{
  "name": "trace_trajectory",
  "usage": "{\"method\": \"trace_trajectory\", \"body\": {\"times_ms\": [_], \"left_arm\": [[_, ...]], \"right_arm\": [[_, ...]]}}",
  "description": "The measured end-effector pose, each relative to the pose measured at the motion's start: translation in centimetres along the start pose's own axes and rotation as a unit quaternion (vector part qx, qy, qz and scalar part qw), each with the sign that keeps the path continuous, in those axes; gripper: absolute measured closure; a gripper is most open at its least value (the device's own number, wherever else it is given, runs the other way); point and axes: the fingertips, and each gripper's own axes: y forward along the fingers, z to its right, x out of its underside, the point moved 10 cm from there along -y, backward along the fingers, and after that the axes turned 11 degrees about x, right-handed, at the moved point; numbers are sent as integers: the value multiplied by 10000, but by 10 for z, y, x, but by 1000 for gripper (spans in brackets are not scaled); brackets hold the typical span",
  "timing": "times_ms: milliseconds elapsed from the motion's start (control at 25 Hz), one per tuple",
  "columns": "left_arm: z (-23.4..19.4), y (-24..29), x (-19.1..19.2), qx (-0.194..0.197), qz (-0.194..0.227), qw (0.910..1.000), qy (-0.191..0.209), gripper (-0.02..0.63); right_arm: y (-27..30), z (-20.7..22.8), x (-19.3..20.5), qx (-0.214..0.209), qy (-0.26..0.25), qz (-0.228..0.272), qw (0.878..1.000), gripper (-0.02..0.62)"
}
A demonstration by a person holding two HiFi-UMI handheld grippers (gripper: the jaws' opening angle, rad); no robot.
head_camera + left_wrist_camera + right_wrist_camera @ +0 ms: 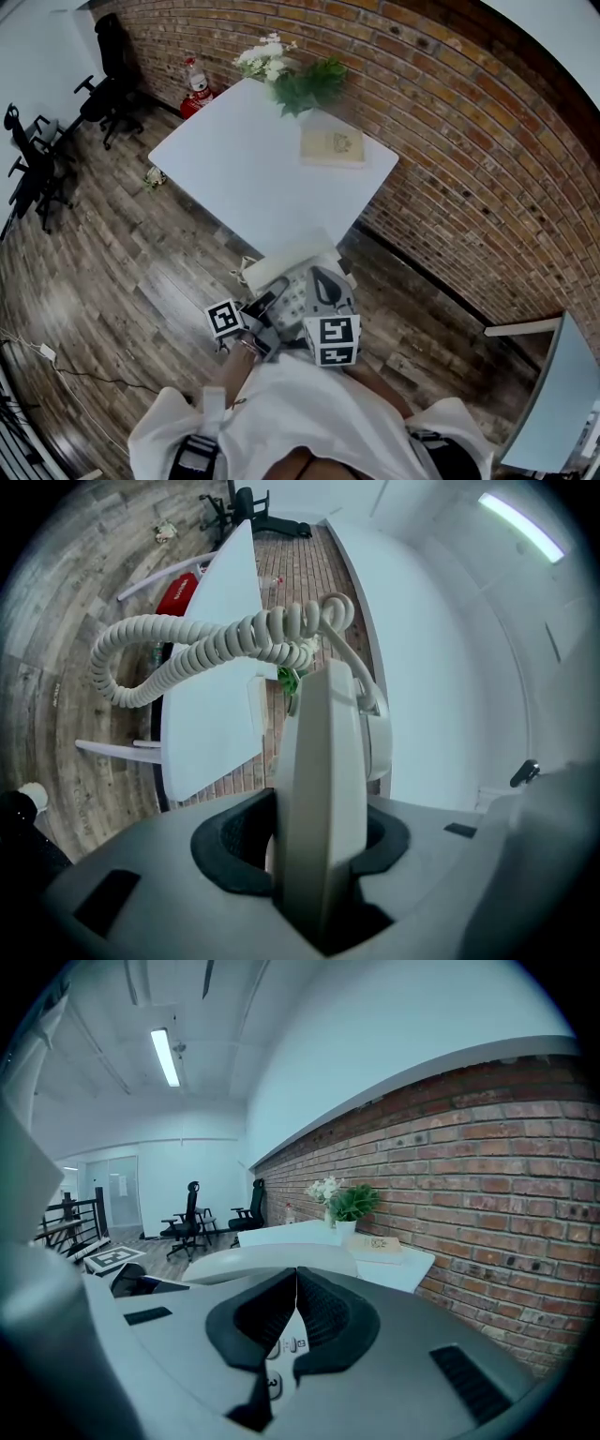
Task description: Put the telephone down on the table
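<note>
Telephone hung near the person's body, above the floor, short of the bench. The left tool clamped its edge. The right tool was closed, tips meeting, by the keypad. Beyond, a book lay on the bench.

Office room with a red brick wall and a wood plank floor.
Seen from above, a white table stands close to the brick at upper centre of the frame, with black office chairs by a white wall at upper left (more sit at the far left edge). In the right gripper view, a long ceiling light glows at upper left.
</note>
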Motion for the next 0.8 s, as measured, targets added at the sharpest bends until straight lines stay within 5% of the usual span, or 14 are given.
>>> {"method": "trace_trajectory", "body": {"times_ms": [800], "left_arm": [[-13, 16, -15, -132, 559, 9982, 184, 431]], "right_arm": [[25, 14, 4, -494, -99, -83, 9987, 569]]}}
